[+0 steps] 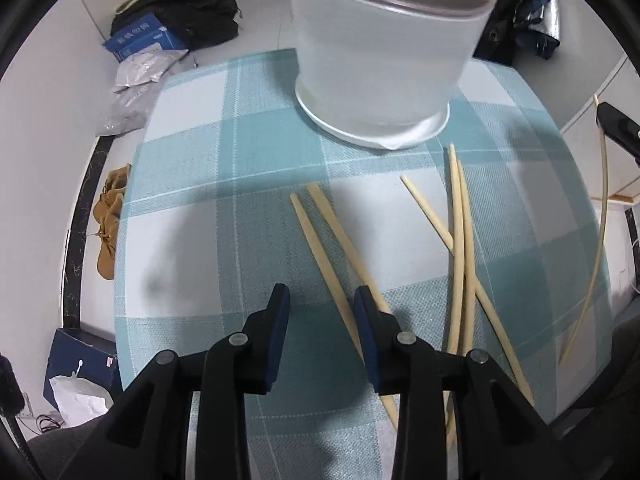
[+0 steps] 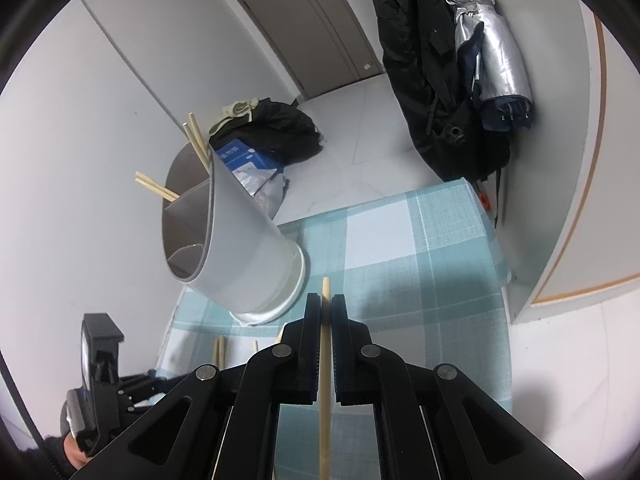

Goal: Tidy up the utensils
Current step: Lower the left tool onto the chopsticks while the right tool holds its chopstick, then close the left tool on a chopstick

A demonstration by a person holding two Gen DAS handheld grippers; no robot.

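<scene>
Right now your right gripper (image 2: 326, 304) pinches one chopstick (image 2: 325, 380) above the checked cloth (image 2: 420, 240); your left gripper (image 1: 322, 300) hangs spread and empty over loose chopsticks (image 1: 460, 240) lying near the grey holder (image 1: 384, 52), which already contains a few

Printed matter, one item: a blue carton (image 1: 140, 38) on the floor, upper left of the left wrist frame, beside a heap of dark clothing (image 1: 200, 8), carried a row of white characters along its top edge; these were too small and blurred to be read. The same blue carton (image 2: 240, 158) appeared at centre left of the right wrist frame, its lettering equally illegible. No other text, brand, number or sign could be read.
</scene>
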